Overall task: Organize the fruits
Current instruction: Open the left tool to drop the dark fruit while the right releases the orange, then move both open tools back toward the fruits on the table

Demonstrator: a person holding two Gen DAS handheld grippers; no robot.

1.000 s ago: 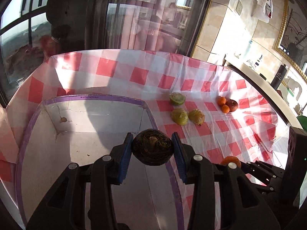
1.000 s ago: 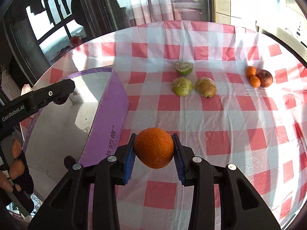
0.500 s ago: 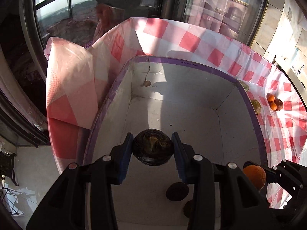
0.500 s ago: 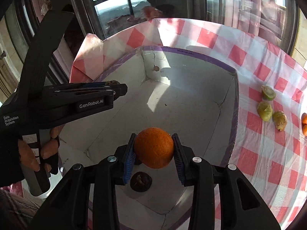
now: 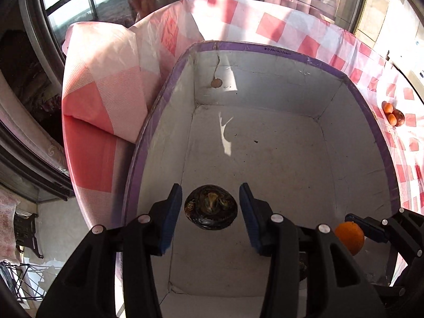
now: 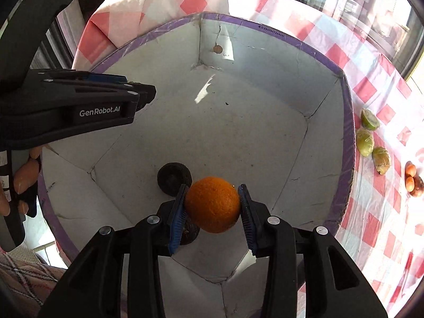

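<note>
Left claw [image 5: 210, 206] spread, dark fruit [image 5: 210, 206] loose between pads, low centre of frame, over box [image 5: 265, 50] floor. Right claw [image 6: 212, 204] pinching orange [image 6: 212, 204] above box. We'd lower it near floor, open slowly, clear of dark fruit.

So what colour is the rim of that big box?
Purple, around the white box's rim; clearest in the right wrist view.

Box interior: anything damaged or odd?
Yes. The box far wall has a crack running down from the rim to a small round hole near the left corner. The floor is scuffed and speckled with dirt. No spills.
</note>
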